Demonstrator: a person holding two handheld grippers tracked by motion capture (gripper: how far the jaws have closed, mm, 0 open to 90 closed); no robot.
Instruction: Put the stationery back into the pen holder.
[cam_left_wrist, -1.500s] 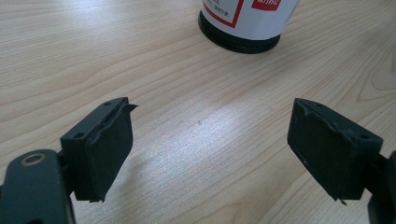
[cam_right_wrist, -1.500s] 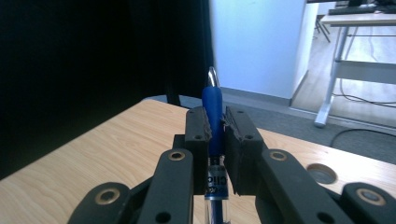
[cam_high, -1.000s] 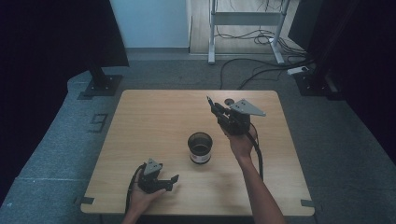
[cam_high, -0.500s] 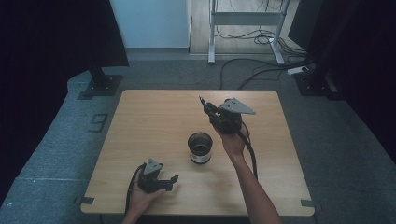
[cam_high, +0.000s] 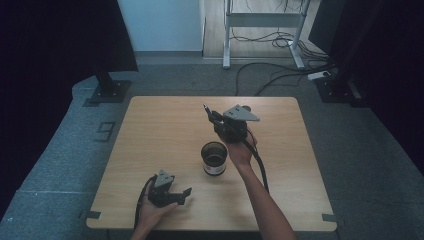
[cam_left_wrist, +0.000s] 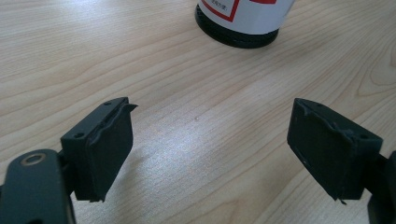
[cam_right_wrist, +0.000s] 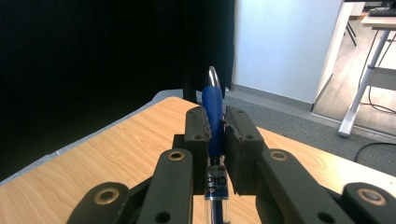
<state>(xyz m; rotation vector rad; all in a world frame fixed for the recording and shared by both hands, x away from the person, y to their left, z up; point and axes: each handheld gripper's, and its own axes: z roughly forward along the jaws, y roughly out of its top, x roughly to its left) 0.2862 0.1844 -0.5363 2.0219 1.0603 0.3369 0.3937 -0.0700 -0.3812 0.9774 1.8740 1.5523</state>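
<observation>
Right gripper (cam_right_wrist: 215, 140) w/ pen (cam_right_wrist: 212, 100), now nearer cup (cam_high: 214, 158).

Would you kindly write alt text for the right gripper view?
The right tool is shut on a blue pen, its silver end pointing away over a wooden table. A dark curtain and a pale wall stand behind.

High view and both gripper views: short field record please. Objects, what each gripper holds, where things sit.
surface: light wooden table
object 1: black open-topped round container with a white and red label, upright near the table's middle
object 2: blue pen with a clear barrel
right gripper: shut on the pen, raised just beyond the container, pen pointing out past the jaws
left gripper: jaws wide apart, nothing between them, resting low at the near edge, facing the container
contact: neither gripper touches the container
</observation>
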